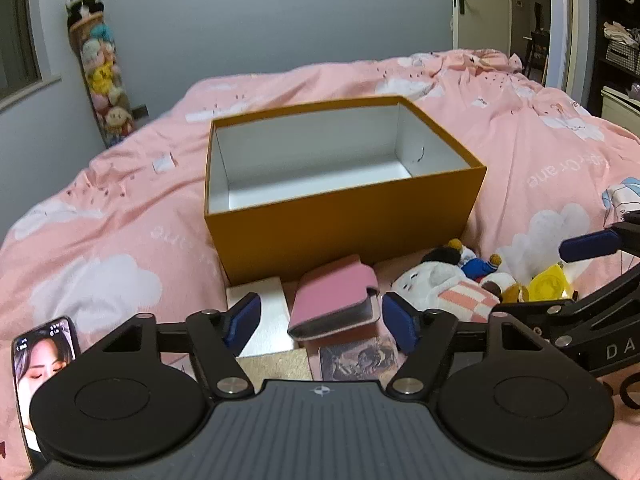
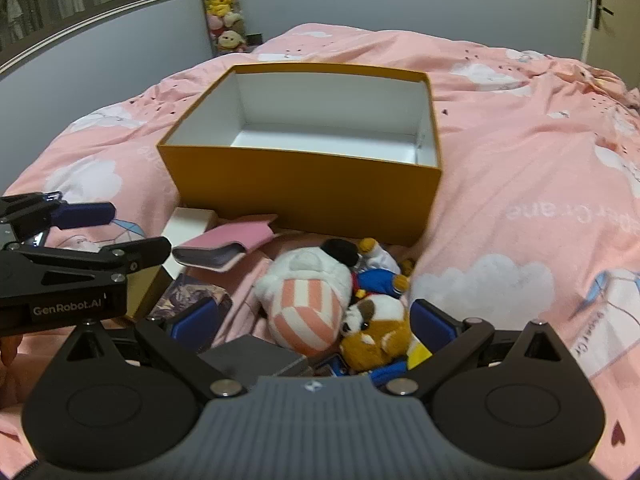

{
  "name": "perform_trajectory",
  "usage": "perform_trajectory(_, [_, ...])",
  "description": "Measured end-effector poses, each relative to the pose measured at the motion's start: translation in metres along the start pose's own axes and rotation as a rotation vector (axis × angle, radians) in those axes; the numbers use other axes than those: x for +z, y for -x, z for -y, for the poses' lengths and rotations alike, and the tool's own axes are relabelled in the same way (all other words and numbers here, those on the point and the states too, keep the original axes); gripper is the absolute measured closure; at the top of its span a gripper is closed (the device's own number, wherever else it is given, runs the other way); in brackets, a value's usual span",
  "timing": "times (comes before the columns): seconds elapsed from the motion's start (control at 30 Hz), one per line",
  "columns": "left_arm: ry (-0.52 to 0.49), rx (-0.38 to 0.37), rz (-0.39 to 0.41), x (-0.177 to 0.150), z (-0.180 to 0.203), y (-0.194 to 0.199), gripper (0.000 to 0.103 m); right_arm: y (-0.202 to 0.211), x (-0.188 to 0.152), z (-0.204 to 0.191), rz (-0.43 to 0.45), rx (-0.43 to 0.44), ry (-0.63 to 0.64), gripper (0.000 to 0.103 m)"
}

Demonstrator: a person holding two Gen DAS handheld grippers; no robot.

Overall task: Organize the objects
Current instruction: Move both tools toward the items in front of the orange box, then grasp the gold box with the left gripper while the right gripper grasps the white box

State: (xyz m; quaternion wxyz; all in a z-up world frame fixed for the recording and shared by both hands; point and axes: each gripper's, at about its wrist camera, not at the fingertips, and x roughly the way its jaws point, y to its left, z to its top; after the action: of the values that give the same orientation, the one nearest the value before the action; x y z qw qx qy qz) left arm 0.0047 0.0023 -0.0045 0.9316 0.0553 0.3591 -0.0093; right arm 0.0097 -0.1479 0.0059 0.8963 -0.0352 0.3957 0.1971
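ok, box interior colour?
White inside the box, orange outside; clearest in the right wrist view.

You are looking at an orange box (image 1: pixel 344 232), open-topped with a white inside, sitting upright and empty. In front of it are lying a pink wallet (image 1: pixel 336 300) tilted against a white box (image 1: pixel 260 316), and a heap of plush toys: a pink-striped white one (image 2: pixel 308 300), a brown-and-white one (image 2: pixel 378 332).
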Motion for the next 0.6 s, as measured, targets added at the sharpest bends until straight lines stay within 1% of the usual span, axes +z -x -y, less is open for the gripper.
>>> perform_trajectory(0.07, [0.020,-0.009,-0.024,0.001,-0.007,-0.002,0.024,-0.002,0.004,-0.002,-0.006,0.018,0.012,0.002])
perform_trajectory(0.1, [0.031,-0.015,-0.034,0.002,-0.011,-0.004,0.024,-0.004,0.006,-0.003,-0.009,0.026,0.020,0.005])
perform_trajectory(0.13, [0.040,-0.020,-0.050,0.003,-0.015,-0.005,0.024,-0.006,0.009,-0.003,-0.013,0.038,0.029,0.010])
perform_trajectory(0.2, [0.062,-0.035,-0.079,0.006,-0.024,-0.007,0.024,-0.011,0.014,-0.005,-0.028,0.060,0.040,0.017])
perform_trajectory(0.27, [0.072,-0.049,-0.123,0.009,-0.034,-0.012,0.024,-0.017,0.020,-0.006,-0.045,0.087,0.046,0.022])
perform_trajectory(0.3, [0.079,-0.055,-0.145,0.009,-0.038,-0.014,0.024,-0.020,0.024,-0.007,-0.053,0.100,0.049,0.026])
perform_trajectory(0.33, [0.074,-0.077,-0.169,0.010,-0.043,-0.016,0.024,-0.023,0.027,-0.009,-0.062,0.114,0.056,0.029])
perform_trajectory(0.43, [0.107,-0.100,-0.252,0.012,-0.056,-0.024,0.023,-0.032,0.035,-0.015,-0.080,0.147,0.076,0.030])
perform_trajectory(0.53, [0.150,-0.109,-0.323,0.009,-0.063,-0.031,0.018,-0.039,0.040,-0.024,-0.087,0.167,0.108,0.030])
perform_trajectory(0.6, [0.172,-0.111,-0.368,0.004,-0.067,-0.035,0.017,-0.043,0.043,-0.029,-0.094,0.180,0.123,0.030])
